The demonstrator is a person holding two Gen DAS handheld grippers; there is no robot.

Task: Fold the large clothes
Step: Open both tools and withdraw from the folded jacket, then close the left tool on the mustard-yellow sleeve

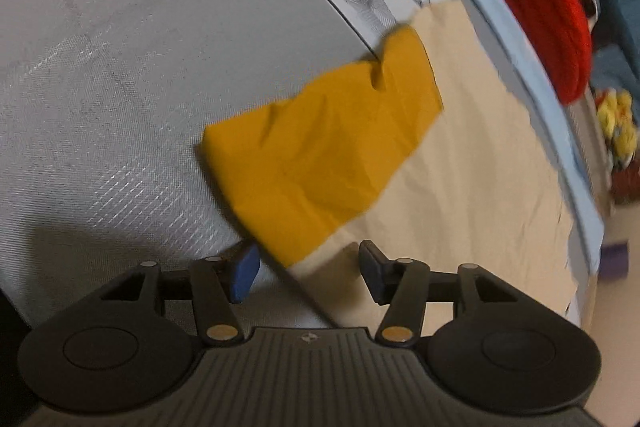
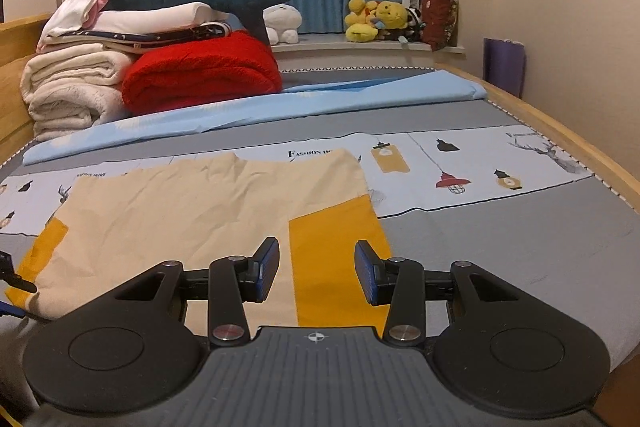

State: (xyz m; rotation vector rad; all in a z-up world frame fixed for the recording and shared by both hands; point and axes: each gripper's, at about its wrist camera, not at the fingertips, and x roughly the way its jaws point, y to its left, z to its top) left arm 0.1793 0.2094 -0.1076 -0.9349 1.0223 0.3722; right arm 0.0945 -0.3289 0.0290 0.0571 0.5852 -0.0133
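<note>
A large cream garment [image 2: 192, 203] with mustard-yellow sleeves lies flat on the bed. In the right wrist view its right yellow sleeve [image 2: 336, 259] runs toward me between the fingers of my right gripper [image 2: 316, 273], which is open and just short of the sleeve's end. In the left wrist view the other yellow sleeve [image 1: 316, 143] lies folded over the cream body [image 1: 472, 163]. My left gripper [image 1: 308, 273] is open, and its jaws straddle the sleeve's near corner. The left gripper's tip shows at the right wrist view's left edge [image 2: 12, 283].
The bed has a grey sheet [image 2: 500, 239] with a printed white band and wooden side rails [image 2: 568, 143]. A folded light-blue sheet [image 2: 280, 107] lies across it. Behind are a red blanket [image 2: 200, 75], stacked white blankets [image 2: 68, 83], plush toys [image 2: 376, 19] and blue curtains.
</note>
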